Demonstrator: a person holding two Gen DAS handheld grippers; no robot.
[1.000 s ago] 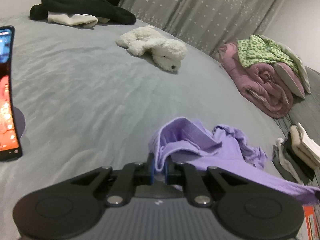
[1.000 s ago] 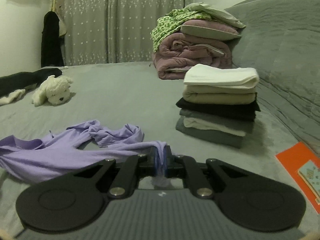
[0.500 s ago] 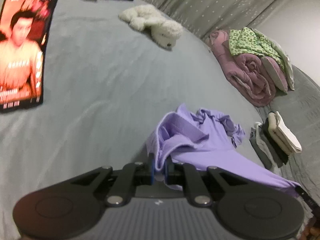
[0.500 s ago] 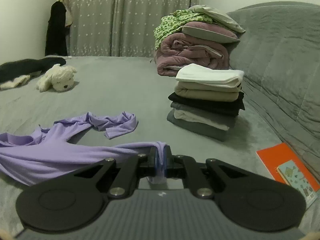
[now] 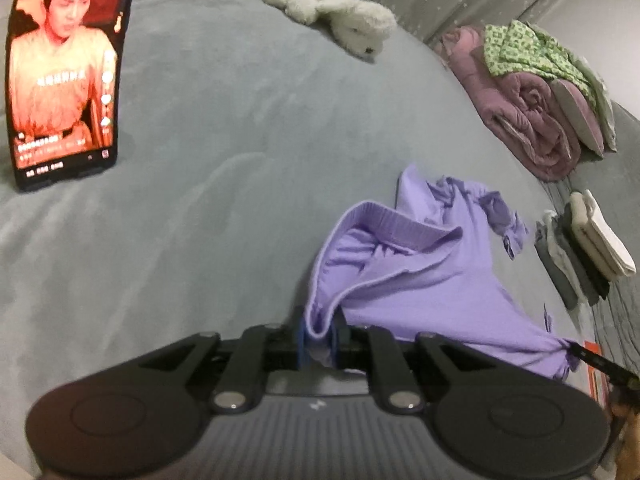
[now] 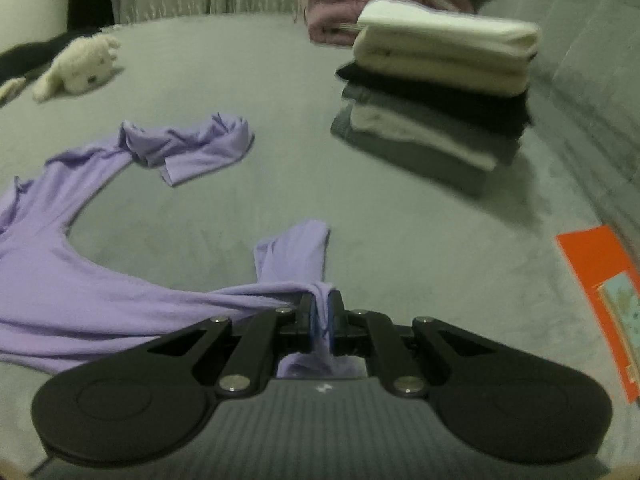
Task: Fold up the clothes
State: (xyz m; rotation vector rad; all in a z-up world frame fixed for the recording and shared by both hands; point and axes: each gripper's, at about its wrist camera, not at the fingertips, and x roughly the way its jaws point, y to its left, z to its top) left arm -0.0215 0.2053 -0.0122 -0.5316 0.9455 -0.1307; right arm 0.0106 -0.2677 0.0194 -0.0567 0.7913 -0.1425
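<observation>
A lilac garment with a ribbed waistband lies crumpled on the grey bed. My left gripper is shut on the garment's waistband edge, which loops up in front of the fingers. In the right wrist view the same lilac garment stretches leftward across the bed, one long leg curling toward the far left. My right gripper is shut on a bunched corner of it, and a short flap lies just beyond the fingers.
A stack of folded clothes stands at the right. Rolled pink bedding lies beyond it. A white plush dog sits at the far side, a lit phone at the left, an orange booklet at the right.
Both grippers have pulled back and tipped downward, holding the lilac garment. It has been drawn out flatter across the bed. The phone now fills more of the left view.
</observation>
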